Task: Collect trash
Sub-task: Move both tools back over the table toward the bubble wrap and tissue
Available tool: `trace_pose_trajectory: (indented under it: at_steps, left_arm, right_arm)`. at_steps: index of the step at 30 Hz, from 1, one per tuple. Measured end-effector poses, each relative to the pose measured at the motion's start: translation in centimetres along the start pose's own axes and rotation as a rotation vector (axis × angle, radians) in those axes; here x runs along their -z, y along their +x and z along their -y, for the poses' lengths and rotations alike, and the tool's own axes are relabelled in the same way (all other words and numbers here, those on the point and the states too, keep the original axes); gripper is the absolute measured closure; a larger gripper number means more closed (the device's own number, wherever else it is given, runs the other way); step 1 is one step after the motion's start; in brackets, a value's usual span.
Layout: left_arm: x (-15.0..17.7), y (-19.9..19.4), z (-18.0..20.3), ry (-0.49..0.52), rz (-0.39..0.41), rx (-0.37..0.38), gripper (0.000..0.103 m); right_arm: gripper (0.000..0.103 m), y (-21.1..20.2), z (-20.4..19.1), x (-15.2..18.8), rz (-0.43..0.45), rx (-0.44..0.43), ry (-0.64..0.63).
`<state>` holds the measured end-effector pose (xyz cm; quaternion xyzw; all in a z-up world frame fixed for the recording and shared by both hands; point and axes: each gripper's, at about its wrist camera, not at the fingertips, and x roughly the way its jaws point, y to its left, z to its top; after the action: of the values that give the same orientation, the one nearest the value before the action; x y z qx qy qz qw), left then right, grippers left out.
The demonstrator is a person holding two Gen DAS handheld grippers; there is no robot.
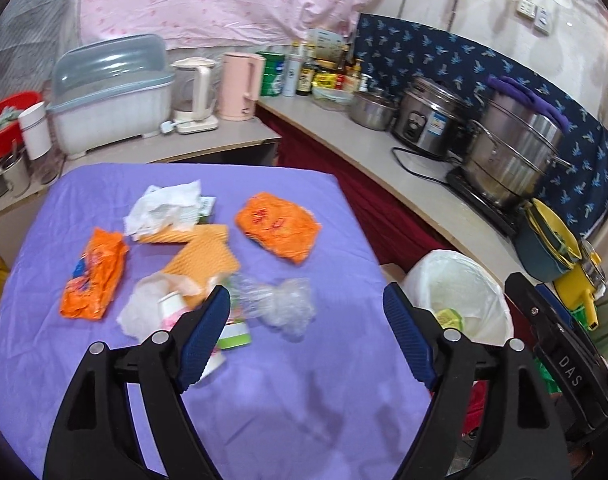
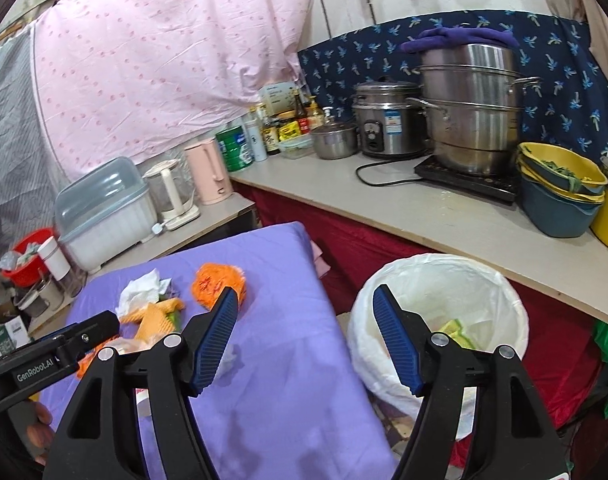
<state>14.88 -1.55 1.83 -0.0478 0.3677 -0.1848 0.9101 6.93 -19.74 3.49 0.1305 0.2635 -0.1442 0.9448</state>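
Trash lies on a purple-clothed table [image 1: 284, 400]: two orange wrappers [image 1: 94, 276] [image 1: 278, 226], a white tissue [image 1: 164, 208], an orange waffle-textured sheet [image 1: 202, 258], crumpled clear plastic [image 1: 280, 304], a small paper cup [image 1: 172, 308] and a green-and-white packet [image 1: 234, 332]. My left gripper [image 1: 307, 292] hovers open above the table's near side, holding nothing. A white-lined bin [image 2: 516, 300] stands right of the table with a yellow-green wrapper [image 2: 458, 330] inside. My right gripper [image 2: 306, 291] is open and empty, over the gap between table [image 2: 284, 360] and bin.
A counter [image 2: 424, 216] runs behind and to the right with steel pots [image 2: 468, 112], a rice cooker [image 2: 388, 120], kettles [image 1: 240, 88], bottles and stacked basins [image 2: 560, 200]. A dish box [image 1: 112, 96] stands at the back left. A hand [image 2: 40, 428] holds the left gripper's black handle.
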Motion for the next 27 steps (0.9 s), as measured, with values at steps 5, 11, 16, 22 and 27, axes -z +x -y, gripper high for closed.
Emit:
trace_pose_trajectory:
  at_steps: [5, 11, 16, 22, 27]
  left_arm:
    - [0.7, -0.6, -3.8, -0.041, -0.002, -0.070, 0.027]
    - [1.9, -0.4, -8.3, -0.118, -0.033, -0.119, 0.027]
    - [2.7, 0.2, -11.2, -0.170, -0.060, -0.151, 0.027]
    - [3.4, 1.4, -14.2, -0.219, -0.091, -0.176, 0.026]
    - [3.6, 3.4, -15.5, -0.241, -0.127, -0.178, 0.026]
  right_arm:
    - [0.036, 0.8, -2.7, 1.1, -0.033, -0.029, -0.031]
    - [0.036, 2.0, -5.3, 2.5, -0.074, -0.055, -0.062]
    - [0.036, 3.6, -7.1, 4.0, -0.121, -0.070, -0.083]
    - [0.036, 6.5, -9.2, 5.8, -0.180, -0.085, -0.109]
    - [0.036, 9.5, -10.3, 6.6, -0.222, -0.092, -0.114]
